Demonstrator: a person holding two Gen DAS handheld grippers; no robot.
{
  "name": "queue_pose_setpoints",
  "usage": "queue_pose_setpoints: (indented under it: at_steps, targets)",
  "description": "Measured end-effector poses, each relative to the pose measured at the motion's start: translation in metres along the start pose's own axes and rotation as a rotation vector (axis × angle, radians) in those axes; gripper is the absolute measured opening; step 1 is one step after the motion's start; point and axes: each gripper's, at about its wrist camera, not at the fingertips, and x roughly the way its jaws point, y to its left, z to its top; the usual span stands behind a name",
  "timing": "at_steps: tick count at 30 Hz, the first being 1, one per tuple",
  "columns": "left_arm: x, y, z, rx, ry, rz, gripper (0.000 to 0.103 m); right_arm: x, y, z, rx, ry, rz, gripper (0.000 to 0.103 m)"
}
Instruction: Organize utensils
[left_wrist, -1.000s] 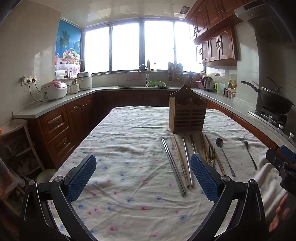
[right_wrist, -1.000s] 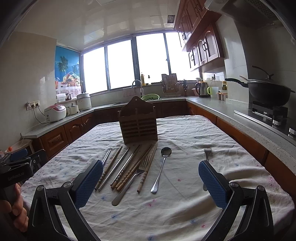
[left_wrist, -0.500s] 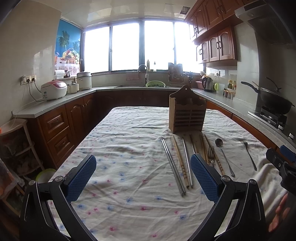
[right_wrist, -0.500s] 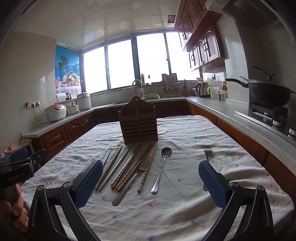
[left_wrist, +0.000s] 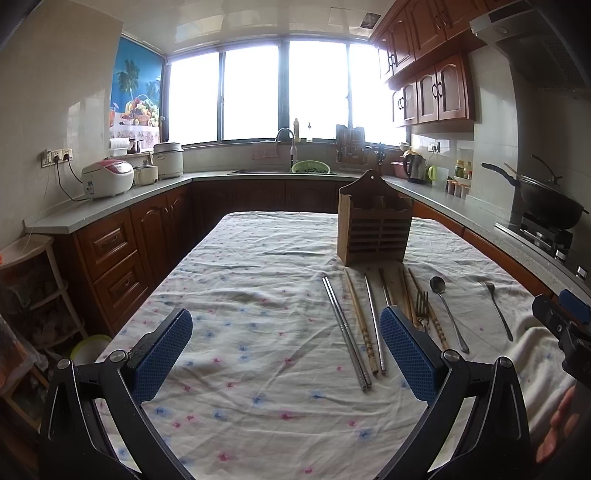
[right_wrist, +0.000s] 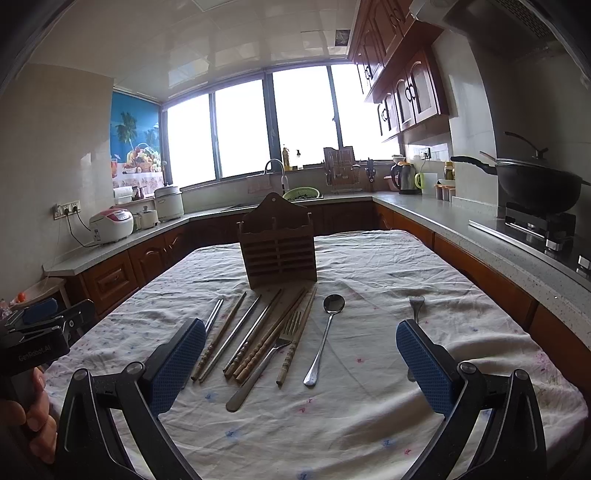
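Note:
A wooden utensil holder (right_wrist: 277, 251) stands upright on the clothed table (right_wrist: 369, 417); it also shows in the left wrist view (left_wrist: 373, 225). In front of it lie several wooden and metal chopsticks (right_wrist: 258, 332), a fork (right_wrist: 264, 363), a spoon (right_wrist: 325, 339) and a second fork (right_wrist: 416, 303) apart at the right. My right gripper (right_wrist: 301, 365) is open and empty, hovering over the near ends of the utensils. My left gripper (left_wrist: 286, 354) is open and empty, left of the chopsticks (left_wrist: 356, 325); its right finger hides part of a fork (left_wrist: 421, 306).
Kitchen counters wrap around the table. A wok (right_wrist: 535, 181) sits on the stove at the right. A rice cooker (left_wrist: 107, 179) and a pot stand on the left counter. A sink with a green basket (left_wrist: 310, 168) is at the back.

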Motion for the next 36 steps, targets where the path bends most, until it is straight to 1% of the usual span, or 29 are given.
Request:
queue_pose_setpoints:
  at_steps: [19, 21, 27, 31, 36]
  targets:
    - [0.003, -0.001, 0.002, 0.001, 0.012, -0.007, 0.103, 0.002, 0.000, 0.001, 0.002, 0.003, 0.010, 0.103]
    - [0.010, 0.001, 0.004, -0.012, 0.039, -0.021, 0.103, 0.004, -0.001, 0.002, 0.004, 0.012, 0.015, 0.103]
    - [0.050, 0.013, 0.017, -0.094, 0.172, -0.071, 0.103, 0.021, -0.004, 0.012, 0.007, 0.076, 0.016, 0.103]
    - [0.077, 0.013, 0.026, -0.083, 0.229, -0.063, 0.103, 0.040, -0.010, 0.018, 0.029, 0.128, 0.025, 0.103]
    - [0.110, 0.009, 0.033, -0.069, 0.291, -0.073, 0.103, 0.065, -0.016, 0.023, 0.050, 0.175, 0.034, 0.103]
